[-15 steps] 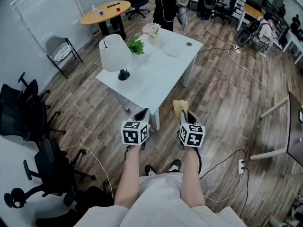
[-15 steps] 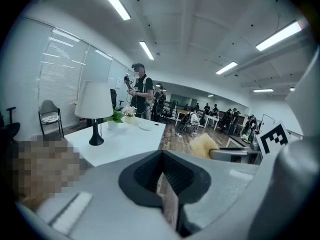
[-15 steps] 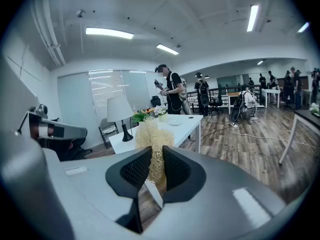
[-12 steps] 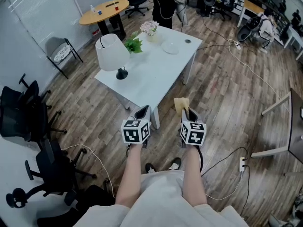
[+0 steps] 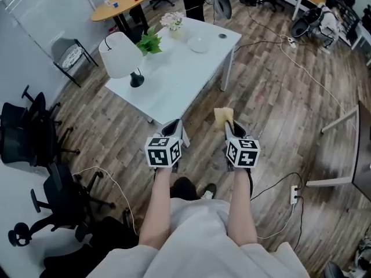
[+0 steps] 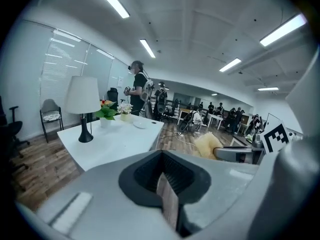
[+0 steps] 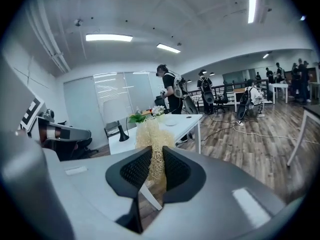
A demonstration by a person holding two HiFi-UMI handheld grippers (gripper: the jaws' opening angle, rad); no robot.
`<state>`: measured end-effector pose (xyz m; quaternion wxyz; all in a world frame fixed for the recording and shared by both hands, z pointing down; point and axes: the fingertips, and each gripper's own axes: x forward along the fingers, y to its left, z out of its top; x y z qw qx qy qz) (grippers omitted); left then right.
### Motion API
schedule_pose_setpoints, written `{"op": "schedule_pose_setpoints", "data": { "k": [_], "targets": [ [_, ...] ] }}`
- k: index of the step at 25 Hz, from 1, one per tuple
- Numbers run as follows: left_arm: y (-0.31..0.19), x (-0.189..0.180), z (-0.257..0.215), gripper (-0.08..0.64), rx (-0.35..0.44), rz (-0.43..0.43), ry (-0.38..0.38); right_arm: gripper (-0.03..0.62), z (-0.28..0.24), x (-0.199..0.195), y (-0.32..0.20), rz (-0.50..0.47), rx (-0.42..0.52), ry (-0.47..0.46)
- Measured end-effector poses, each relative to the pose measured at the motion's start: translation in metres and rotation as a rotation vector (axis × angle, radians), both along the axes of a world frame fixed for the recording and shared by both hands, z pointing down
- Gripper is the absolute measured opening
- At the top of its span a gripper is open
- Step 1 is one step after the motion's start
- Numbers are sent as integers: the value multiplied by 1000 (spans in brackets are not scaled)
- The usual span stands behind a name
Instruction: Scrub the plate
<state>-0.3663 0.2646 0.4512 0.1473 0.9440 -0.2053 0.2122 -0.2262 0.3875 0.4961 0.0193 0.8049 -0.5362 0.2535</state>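
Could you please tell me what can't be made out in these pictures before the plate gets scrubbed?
- Plate: too small and distant in all views to tell clean from dirty.
- Small dark item beside it, head view: too small to identify.
- Scrubber: lower part hidden between the right tongs, right gripper view.
- Standing person: cut off by head view's top edge.

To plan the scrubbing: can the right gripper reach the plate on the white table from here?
Probably not yet. The right gripper, shut on the sponge, hangs short of the table; the plate lies near its far end. Bare tabletop lies between.
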Motion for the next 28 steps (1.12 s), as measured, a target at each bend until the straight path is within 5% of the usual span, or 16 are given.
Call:
{"op": "schedule_pose_setpoints", "data": {
  "k": [7, 14, 21, 28],
  "targets": [
    [-22, 42, -15, 1, -8, -22, 47, 87, -5, 33, 8, -9, 35, 1],
    [-27, 122, -3, 1, -15, 85, 56, 87, -6, 98, -6, 25, 54, 18],
    [-74, 161, 12, 1, -77, 5, 63, 87, 3, 156, -17, 34, -13, 10],
    [-136, 207, 36, 1, -132, -72, 43, 87, 11, 209, -81, -18, -49, 0]
  ]
}}
